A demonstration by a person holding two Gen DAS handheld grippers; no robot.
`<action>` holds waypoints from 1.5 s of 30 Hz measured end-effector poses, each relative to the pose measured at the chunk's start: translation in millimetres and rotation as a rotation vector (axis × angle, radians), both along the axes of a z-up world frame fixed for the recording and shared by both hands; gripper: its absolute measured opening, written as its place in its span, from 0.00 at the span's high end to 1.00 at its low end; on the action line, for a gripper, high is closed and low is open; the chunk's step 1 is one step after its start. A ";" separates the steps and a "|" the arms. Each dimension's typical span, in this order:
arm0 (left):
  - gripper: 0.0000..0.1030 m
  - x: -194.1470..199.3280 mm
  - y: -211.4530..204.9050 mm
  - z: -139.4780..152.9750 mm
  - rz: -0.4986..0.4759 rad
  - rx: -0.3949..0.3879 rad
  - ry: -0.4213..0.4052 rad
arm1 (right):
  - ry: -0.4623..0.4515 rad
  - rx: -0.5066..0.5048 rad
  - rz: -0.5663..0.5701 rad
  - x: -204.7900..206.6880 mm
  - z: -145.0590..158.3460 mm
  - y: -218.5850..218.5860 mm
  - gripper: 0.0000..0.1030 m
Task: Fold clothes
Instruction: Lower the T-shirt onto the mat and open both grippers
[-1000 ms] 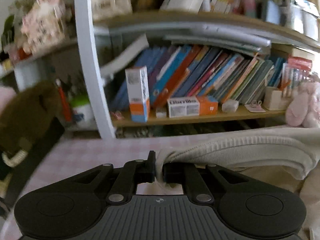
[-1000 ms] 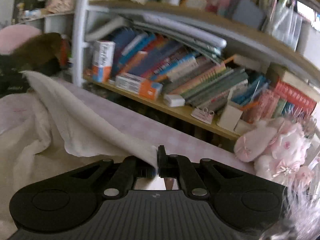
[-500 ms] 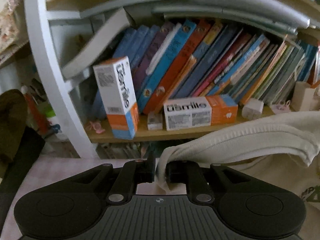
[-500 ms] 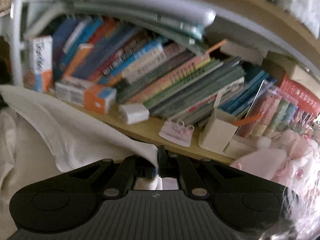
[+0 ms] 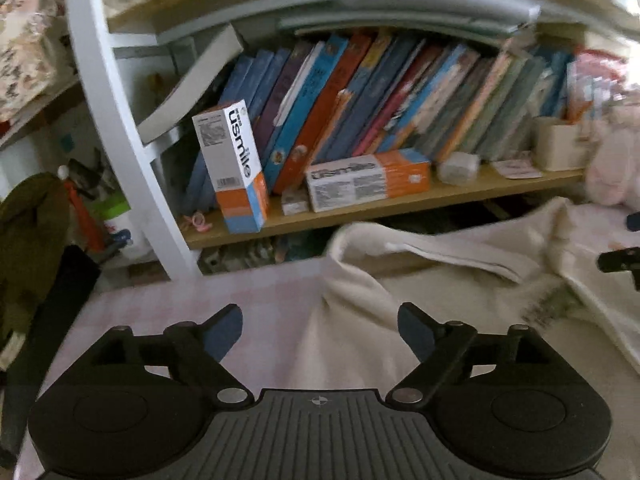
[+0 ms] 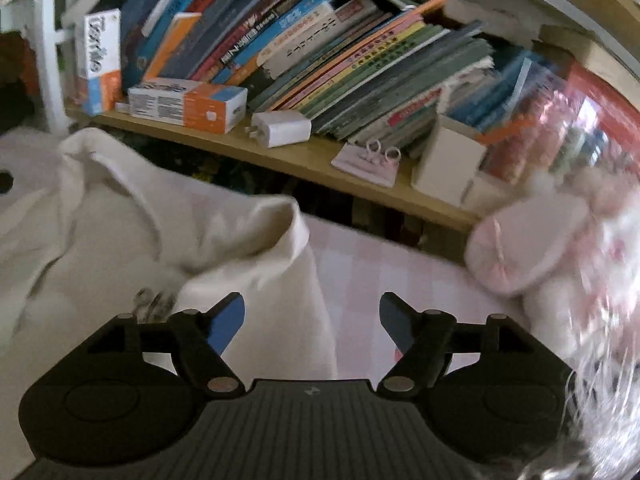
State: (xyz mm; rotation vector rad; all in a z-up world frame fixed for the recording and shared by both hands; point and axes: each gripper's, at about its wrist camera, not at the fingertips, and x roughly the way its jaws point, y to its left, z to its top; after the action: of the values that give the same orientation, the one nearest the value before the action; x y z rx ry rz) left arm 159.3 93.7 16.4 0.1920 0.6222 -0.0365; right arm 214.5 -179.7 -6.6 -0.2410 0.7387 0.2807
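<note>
- The left gripper [image 5: 320, 330] sits low in the left wrist view with its jaws spread wide; they have just been opening, and nothing is pinched between them.
- Under and beyond those jaws lies the cream garment [image 5: 420, 304], loose on the pink checked desk [image 5: 192, 308], filling the centre and right of the frame.
- One folded edge of the garment rises toward the middle of the frame, just below the shelf.
- The right gripper [image 6: 312, 322] is low in the right wrist view, jaws likewise apart and just opened, with no cloth gripped.
- The garment's edge [image 6: 248, 272] lies beneath the left jaw in that view and spreads to the left of the frame; bare desk [image 6: 368, 272] shows under the right jaw.
- At the right edge of the right wrist view a pink plush toy [image 6: 532, 248] rests on the desk.
- Behind, across the upper half of both views, a wooden bookshelf [image 5: 400, 204] carries leaning books [image 5: 360, 100], an upright orange and white box [image 5: 236, 164] and a second such box lying flat [image 5: 368, 180].
- A white charger plug [image 6: 280, 128] lies on the shelf, centre of the right wrist view.
</note>
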 end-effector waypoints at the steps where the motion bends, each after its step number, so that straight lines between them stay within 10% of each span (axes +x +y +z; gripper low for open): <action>1: 0.15 -12.2 -5.0 -1.3 -0.014 -0.001 0.004 | 0.001 0.016 -0.006 -10.7 1.8 -3.1 0.29; 12: 0.15 -139.6 -74.4 -31.9 -0.162 0.133 0.011 | 0.013 0.037 0.061 -139.8 6.2 12.1 0.29; 27: 0.23 -163.2 -86.0 -63.8 -0.236 0.242 0.079 | 0.086 -0.059 0.126 -204.6 -20.4 31.6 0.32; 30: 0.56 -160.6 -78.8 -61.3 -0.224 0.201 0.110 | 0.107 -0.026 0.105 -203.9 -21.7 25.9 0.33; 34: 0.95 -147.3 -44.3 -53.1 -0.099 -0.038 0.191 | 0.147 0.040 0.082 -202.2 -22.7 16.8 0.39; 38: 0.98 -135.4 12.3 -41.3 0.049 -0.260 0.186 | 0.163 0.053 0.082 -201.1 -21.7 15.3 0.41; 45: 0.99 -81.9 127.3 -4.6 0.264 -0.235 0.024 | 0.173 0.042 0.071 -200.8 -21.2 16.1 0.41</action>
State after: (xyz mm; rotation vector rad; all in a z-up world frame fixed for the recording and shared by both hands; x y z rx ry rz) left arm 77.4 221.1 11.8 -0.1185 0.6572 0.1425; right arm 13.7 -163.6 -27.8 -0.2049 0.8949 0.3879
